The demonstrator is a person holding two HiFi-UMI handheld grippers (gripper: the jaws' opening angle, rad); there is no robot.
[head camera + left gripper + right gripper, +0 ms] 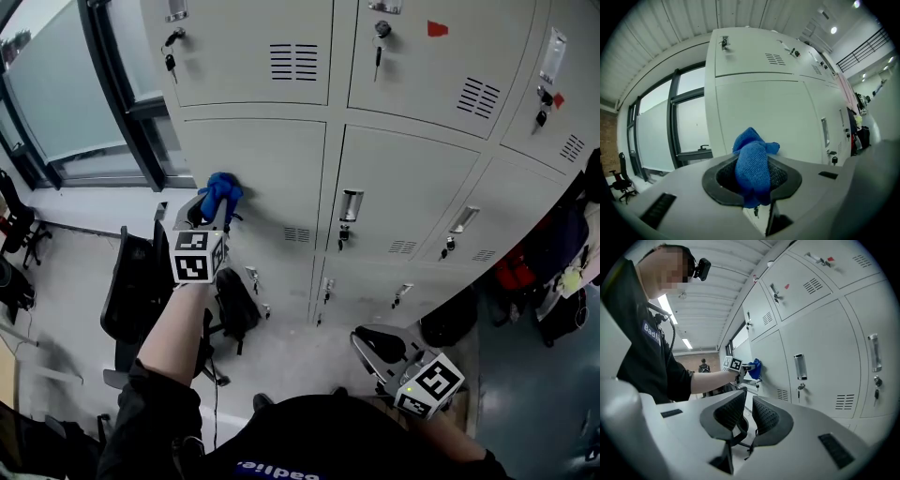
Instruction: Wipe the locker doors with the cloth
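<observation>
The left hand-held gripper [215, 210] is held out at arm's length toward the bank of grey lockers [422, 84]. Its jaws are clamped on the blue cloth [222, 190]. In the left gripper view the cloth [753, 168] fills the gap between the two dark pads as a bunched wad: one end pokes out past the jaw tips and the other hangs down below them. The protruding end sits against the face of a locker door [272, 178] in the middle row of the leftmost column, near that door's upper left part. The right gripper view shows the same from the side, with the cloth [754, 367] between the gripper's tips and the door panel and apparently touching it.

The right hand-held gripper [373, 349] is low and close to the person's body, well apart from the lockers and from the cloth. In its own view the jaws [748, 401] stand a little apart with nothing between them.

To the left of the lockers is a tall window [56, 84] with a dark frame. On the floor [291, 361] below the outstretched arm stand a black office chair [131, 291] and a dark backpack [236, 305] – the backpack just in front of the bottom locker row
</observation>
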